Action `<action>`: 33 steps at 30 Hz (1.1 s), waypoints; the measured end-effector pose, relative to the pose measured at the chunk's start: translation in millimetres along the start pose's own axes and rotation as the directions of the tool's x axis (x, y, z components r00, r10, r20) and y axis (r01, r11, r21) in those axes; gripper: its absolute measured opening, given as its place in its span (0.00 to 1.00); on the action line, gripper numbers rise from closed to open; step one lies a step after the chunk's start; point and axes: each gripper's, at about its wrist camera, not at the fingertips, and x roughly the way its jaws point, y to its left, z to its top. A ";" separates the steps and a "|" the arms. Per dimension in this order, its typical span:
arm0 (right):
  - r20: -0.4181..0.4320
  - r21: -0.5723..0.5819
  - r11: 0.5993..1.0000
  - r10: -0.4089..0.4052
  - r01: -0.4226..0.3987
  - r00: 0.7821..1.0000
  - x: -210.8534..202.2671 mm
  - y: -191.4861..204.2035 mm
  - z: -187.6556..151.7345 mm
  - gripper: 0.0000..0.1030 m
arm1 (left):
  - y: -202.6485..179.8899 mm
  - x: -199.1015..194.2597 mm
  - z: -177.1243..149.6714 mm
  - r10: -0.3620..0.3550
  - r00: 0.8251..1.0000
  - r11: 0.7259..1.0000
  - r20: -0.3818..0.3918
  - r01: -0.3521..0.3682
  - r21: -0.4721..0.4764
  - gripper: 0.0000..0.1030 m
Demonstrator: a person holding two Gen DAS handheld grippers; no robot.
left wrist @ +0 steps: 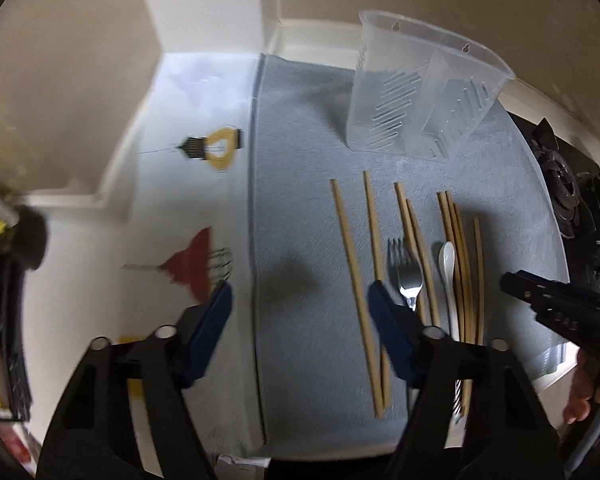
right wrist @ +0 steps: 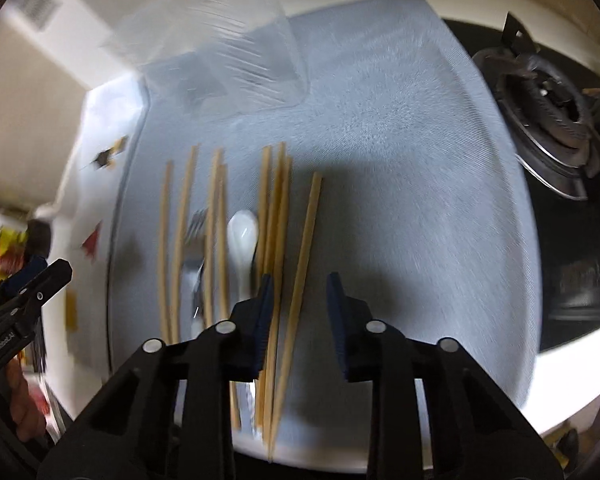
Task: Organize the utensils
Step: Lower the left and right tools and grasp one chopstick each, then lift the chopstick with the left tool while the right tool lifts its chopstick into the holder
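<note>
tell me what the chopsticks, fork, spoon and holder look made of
Chopsticks: tan and matte, likely bamboo or wood.
Fork: shiny silver, likely steel.
Spoon: glossy white, ceramic or plastic.
Holder: translucent with slots, plastic.

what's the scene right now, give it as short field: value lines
surface: grey mat
holder: clear plastic caddy upright at the mat's far end
chopsticks: wooden chopsticks lying loose, roughly parallel
fork: metal fork among them
spoon: white spoon beside the fork
left gripper: open, empty
right gripper: open around the outermost chopstick
</note>
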 end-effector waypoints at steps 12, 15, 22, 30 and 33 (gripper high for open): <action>-0.030 -0.033 0.989 -0.145 0.144 0.989 41.0 11.6 36.9 0.24 | -22.0 97.9 64.3 -0.027 0.980 0.999 -0.197 0.035 0.037 0.54; 0.000 -0.063 0.987 -0.150 0.150 0.989 43.1 15.7 38.5 0.24 | -28.6 116.1 67.8 -0.014 0.971 0.999 -0.238 0.022 0.030 0.54; 0.057 -0.107 0.981 -0.158 0.164 0.986 47.5 28.7 33.3 0.11 | -43.1 125.9 71.2 0.009 0.980 0.996 -0.200 0.010 0.091 0.28; 0.065 -0.030 0.999 -0.011 0.013 0.998 12.5 21.1 30.9 0.06 | -43.3 89.7 69.3 -0.090 0.987 0.993 -0.135 0.099 0.062 0.05; 0.138 -0.041 0.999 0.021 -0.016 0.990 -19.7 20.2 29.5 0.06 | -45.9 58.1 70.4 -0.138 0.989 0.988 -0.050 0.141 0.063 0.05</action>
